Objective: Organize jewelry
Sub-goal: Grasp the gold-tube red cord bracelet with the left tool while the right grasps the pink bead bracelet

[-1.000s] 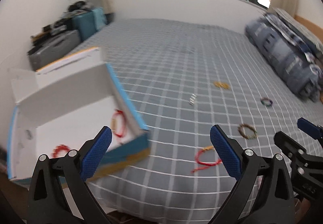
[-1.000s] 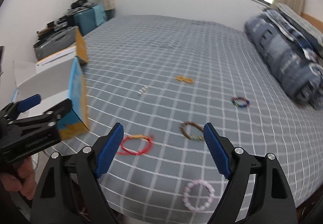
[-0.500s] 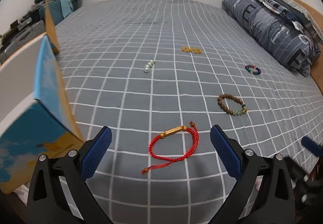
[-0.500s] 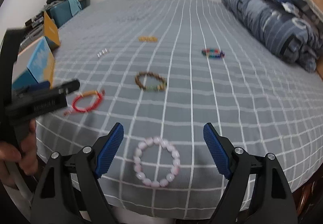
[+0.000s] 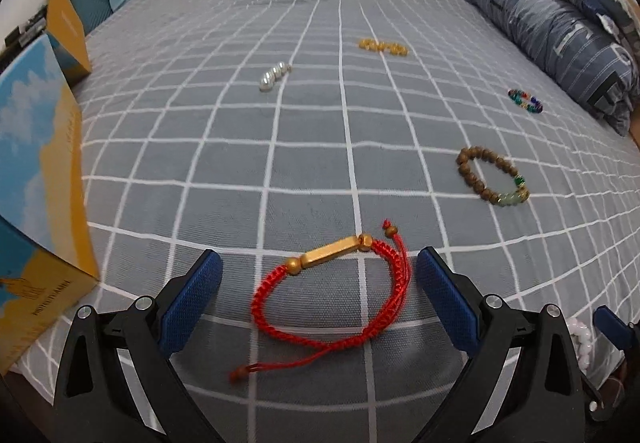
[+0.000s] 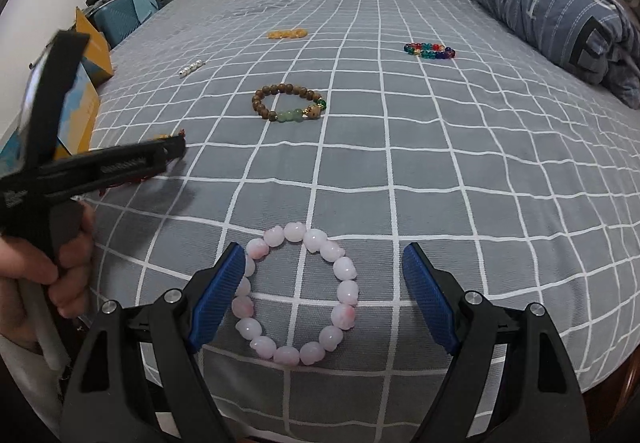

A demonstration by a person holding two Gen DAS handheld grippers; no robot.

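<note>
Two sets of jaws are standing open: the left gripper (image 5: 318, 293) is straddling the red bracelet (image 5: 332, 299), the right gripper (image 6: 322, 295) the pink bracelet (image 6: 298, 295), both lying on the bed (image 6: 440, 163). Closing too high is risking pinching sheet or pushing beads aside.

On the bed (image 5: 312, 147), the cord bracelet (image 5: 336, 299) lies left of the bead bracelet (image 6: 298, 297), box (image 5: 38, 179) farther left.
</note>
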